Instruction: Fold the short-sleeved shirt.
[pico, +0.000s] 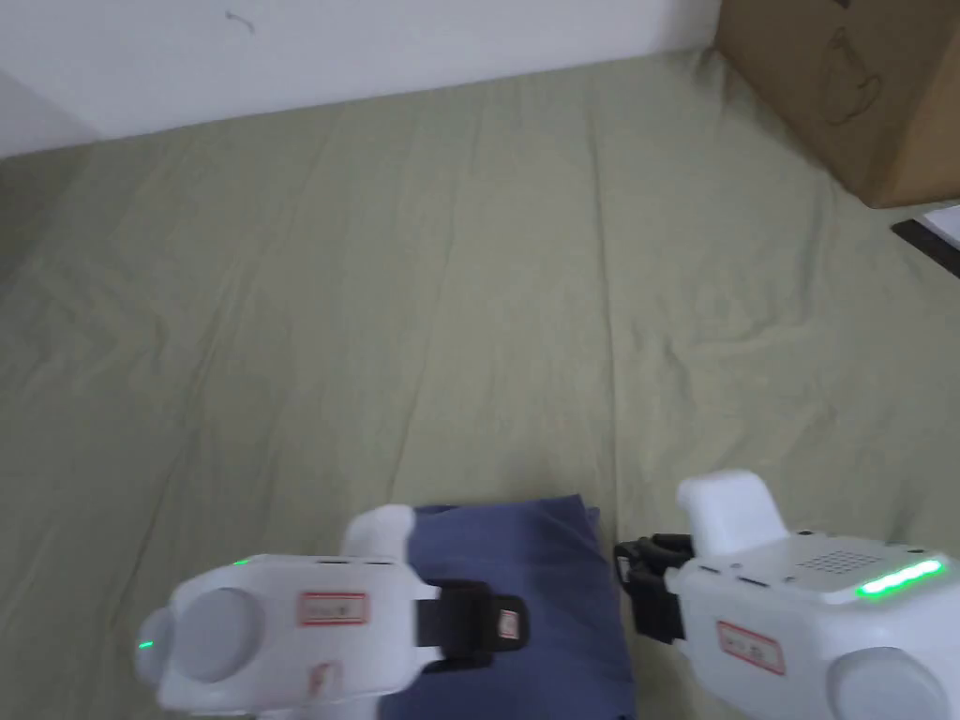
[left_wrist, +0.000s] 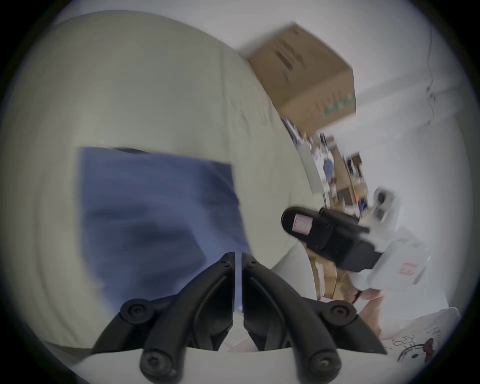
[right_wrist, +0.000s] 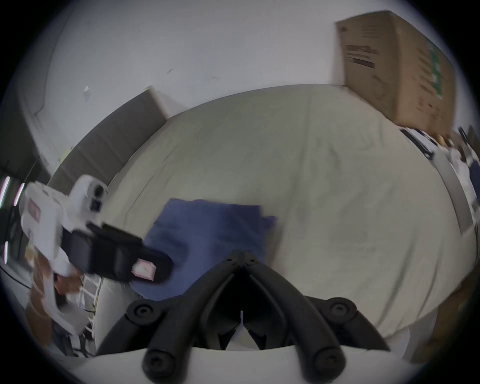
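The folded blue shirt (pico: 534, 600) lies on the green sheet (pico: 469, 309). The left gripper (left_wrist: 238, 256) hovers above it, jaws nearly together, empty. The right gripper (right_wrist: 243, 256), closed and empty, hangs beside its edge.

Blue shirt (pico: 539, 600), olive sheet (pico: 469, 300).

A bed (pico: 375, 281) with a wrinkled green sheet carries a folded blue shirt (pico: 544, 600) and a box (pico: 844, 84).
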